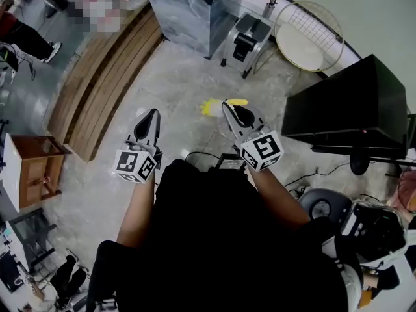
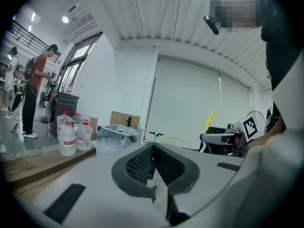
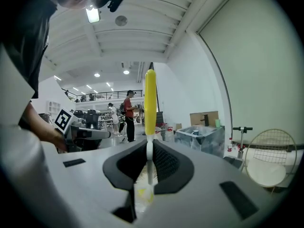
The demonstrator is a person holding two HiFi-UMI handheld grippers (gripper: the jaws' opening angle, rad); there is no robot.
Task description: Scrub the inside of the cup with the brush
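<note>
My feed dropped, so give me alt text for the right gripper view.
The right gripper is shut on the brush, whose yellow handle stands upright above the jaws, bristles below them. The left gripper is at the left; people stand far behind.

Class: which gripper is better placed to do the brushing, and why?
Right. The right gripper is shut on the yellow brush, while the left gripper is shut on nothing. No cup is in view.
</note>
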